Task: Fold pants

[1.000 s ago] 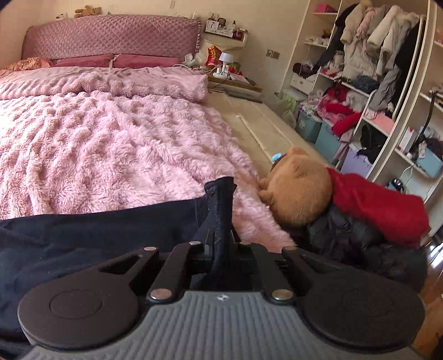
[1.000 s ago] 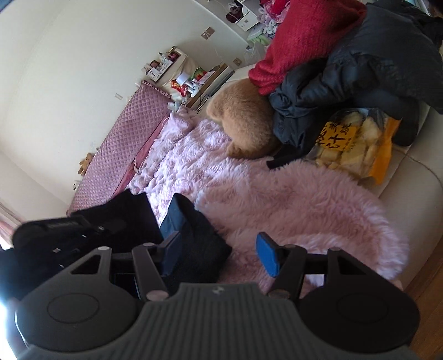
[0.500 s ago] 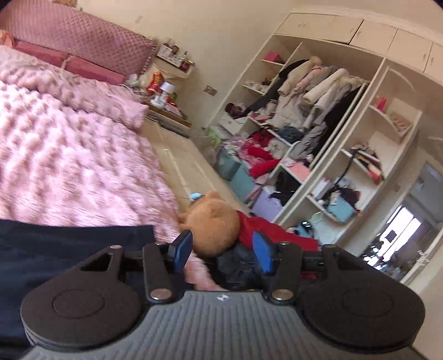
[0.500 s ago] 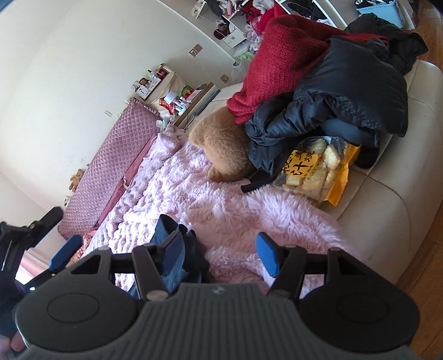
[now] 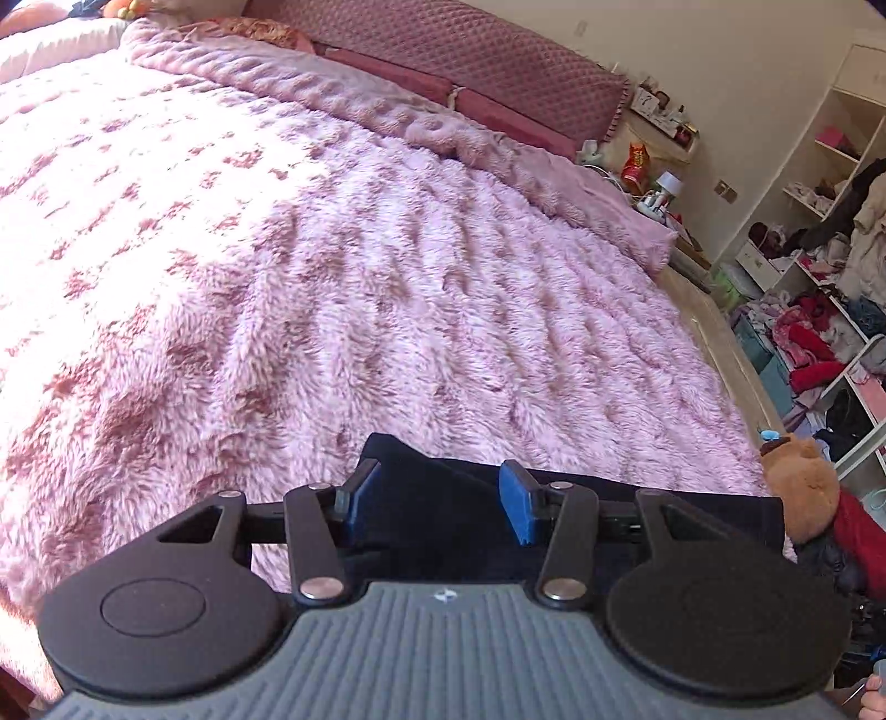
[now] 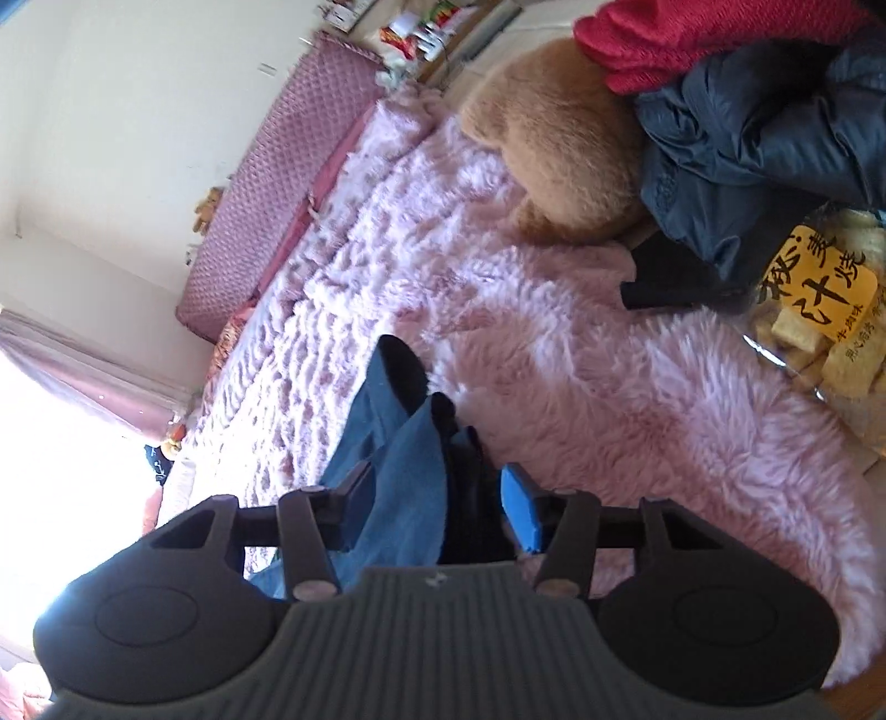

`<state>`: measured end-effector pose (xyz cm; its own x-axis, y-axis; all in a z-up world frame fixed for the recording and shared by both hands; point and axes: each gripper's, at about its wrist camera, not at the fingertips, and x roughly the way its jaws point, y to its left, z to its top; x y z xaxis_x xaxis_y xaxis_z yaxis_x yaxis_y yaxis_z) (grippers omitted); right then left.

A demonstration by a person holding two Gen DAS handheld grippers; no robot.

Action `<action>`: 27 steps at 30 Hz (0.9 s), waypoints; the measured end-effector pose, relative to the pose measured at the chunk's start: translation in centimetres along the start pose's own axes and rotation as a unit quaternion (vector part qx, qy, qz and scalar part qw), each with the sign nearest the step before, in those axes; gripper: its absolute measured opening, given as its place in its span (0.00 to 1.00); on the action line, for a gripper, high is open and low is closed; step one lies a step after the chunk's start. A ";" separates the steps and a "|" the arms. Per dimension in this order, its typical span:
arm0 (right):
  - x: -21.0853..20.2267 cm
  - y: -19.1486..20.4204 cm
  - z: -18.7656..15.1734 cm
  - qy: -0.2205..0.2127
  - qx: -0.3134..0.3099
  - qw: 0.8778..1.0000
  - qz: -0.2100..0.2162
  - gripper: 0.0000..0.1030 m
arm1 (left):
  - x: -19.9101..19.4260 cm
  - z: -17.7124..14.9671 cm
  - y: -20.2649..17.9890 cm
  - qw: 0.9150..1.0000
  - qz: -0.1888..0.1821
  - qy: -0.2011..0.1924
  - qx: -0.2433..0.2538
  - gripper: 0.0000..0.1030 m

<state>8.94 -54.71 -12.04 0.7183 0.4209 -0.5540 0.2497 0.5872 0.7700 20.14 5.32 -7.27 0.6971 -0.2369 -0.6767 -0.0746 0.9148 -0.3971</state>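
Note:
The dark navy pants (image 5: 443, 498) lie on the pink fluffy blanket (image 5: 332, 277) at the near edge of the bed. My left gripper (image 5: 440, 507) is open, its blue pads on either side of a raised fold of the pants, not pinching it. In the right wrist view the pants (image 6: 404, 459) show as a bunched blue and black fold running between the fingers. My right gripper (image 6: 437, 512) is open around that fold, its blue pad (image 6: 520, 512) clear of the cloth.
A brown teddy bear (image 6: 559, 149) lies at the bed's corner beside a red sweater (image 6: 709, 39), a dark jacket (image 6: 775, 144) and a yellow snack bag (image 6: 825, 310). The headboard (image 5: 470, 61) is at the far end. Open shelves with clothes (image 5: 819, 288) stand on the right.
My left gripper has let go of the pants fold and opened, then swung left to face the bed. My right gripper has stayed open and moved in over the bunched fold.

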 end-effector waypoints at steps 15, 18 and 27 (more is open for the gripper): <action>4.2 -1.8 2.4 0.071 0.011 0.997 0.021 0.25 | 1.5 -4.1 0.4 0.999 -0.008 0.032 0.030 0.52; 4.4 -2.2 2.4 0.050 0.016 0.995 0.085 0.08 | 1.9 -4.0 0.6 0.999 0.008 0.037 0.020 0.52; 6.0 0.8 2.5 0.092 -0.047 0.993 0.060 0.31 | 2.1 -3.7 2.8 0.998 0.003 0.047 -0.028 0.52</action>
<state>15.05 -53.47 -13.97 0.6066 0.6057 -0.5149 0.1011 0.5837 0.8056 18.73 6.21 -12.12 0.6262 -0.2645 -0.7334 -0.1192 0.8972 -0.4253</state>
